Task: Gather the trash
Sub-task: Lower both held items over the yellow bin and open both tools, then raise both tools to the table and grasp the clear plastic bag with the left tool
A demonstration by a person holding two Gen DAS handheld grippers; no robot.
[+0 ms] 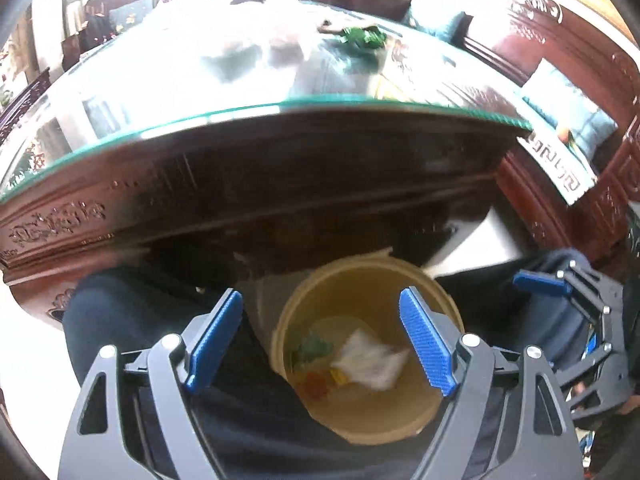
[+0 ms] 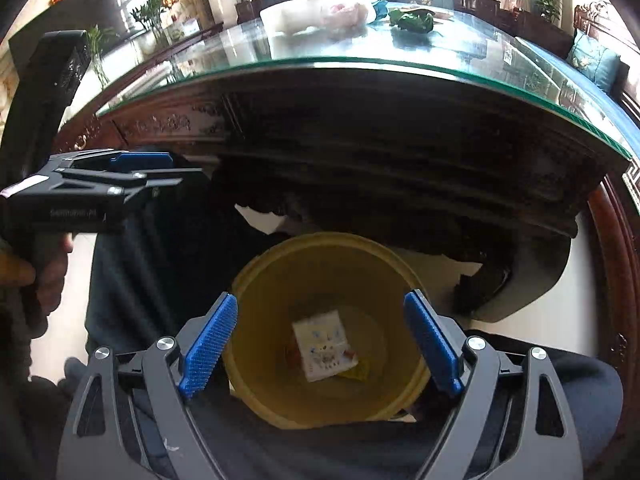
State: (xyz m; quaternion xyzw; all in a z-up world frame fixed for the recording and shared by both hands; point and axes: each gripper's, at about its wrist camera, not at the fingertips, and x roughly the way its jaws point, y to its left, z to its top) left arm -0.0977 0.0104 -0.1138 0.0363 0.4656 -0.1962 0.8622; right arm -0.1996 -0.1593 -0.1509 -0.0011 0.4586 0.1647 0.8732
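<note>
Lying in the bottom of the yellow bin [image 2: 328, 276], a white wrapper [image 2: 322, 344] with small printed marks covers red and yellow scraps whose shapes cannot be made out; the left view shows it blurred. The bin sits between dark trouser legs [image 2: 160, 248], its near rim cut off by them, under a glass-topped table [image 2: 360, 64]. A green wrapper [image 2: 412, 21] lies far back on the glass. Left gripper [image 1: 320, 338] and right gripper [image 2: 322, 342] both hang wide and empty above the bin
</note>
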